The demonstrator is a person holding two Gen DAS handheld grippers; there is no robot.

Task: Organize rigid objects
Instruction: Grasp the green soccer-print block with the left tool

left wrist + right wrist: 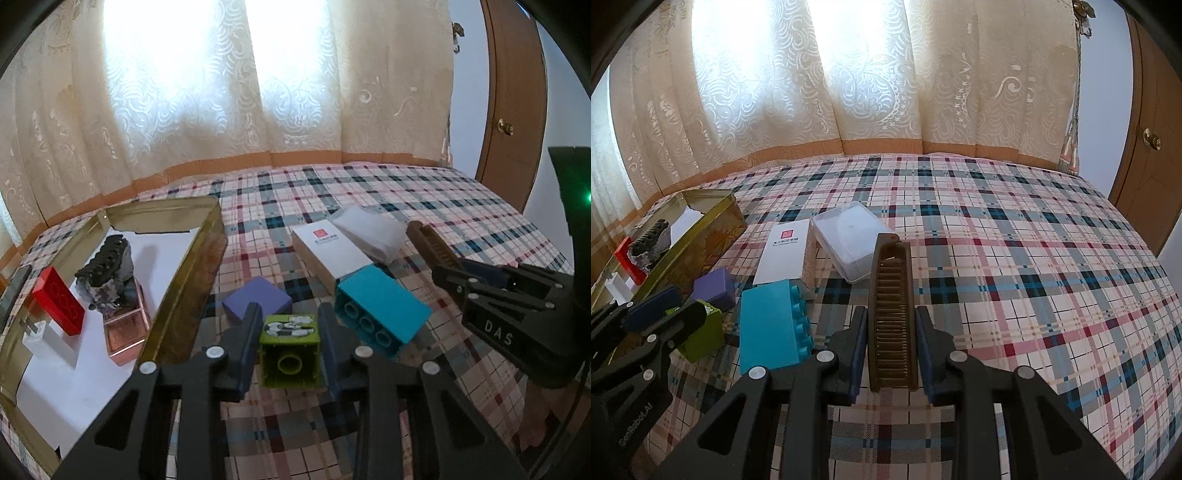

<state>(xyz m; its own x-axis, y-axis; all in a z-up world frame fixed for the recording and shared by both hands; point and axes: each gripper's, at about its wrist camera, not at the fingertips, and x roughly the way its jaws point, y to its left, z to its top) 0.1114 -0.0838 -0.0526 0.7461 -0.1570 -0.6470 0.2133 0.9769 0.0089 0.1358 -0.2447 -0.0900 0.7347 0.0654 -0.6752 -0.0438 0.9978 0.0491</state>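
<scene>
My left gripper (pixel 290 334) is shut on a green toy block (pixel 290 354), which sits low over the plaid cloth beside the gold tin (pixel 192 273); block and gripper also show in the right wrist view (pixel 701 334). My right gripper (pixel 891 343) is shut on a brown comb (pixel 892 314), held along the fingers; it shows in the left wrist view (pixel 432 245) too. A teal block (pixel 380 314), a purple block (pixel 258 301), a white carton (pixel 327 254) and a clear plastic box (pixel 849 240) lie on the cloth.
The open gold tin holds a red block (pixel 57 304), a dark stone-like piece (pixel 107 273), a pink tray (pixel 125 326) and a white plug (pixel 40 338). Curtains hang behind the bed; a wooden door (pixel 513 99) stands at the right.
</scene>
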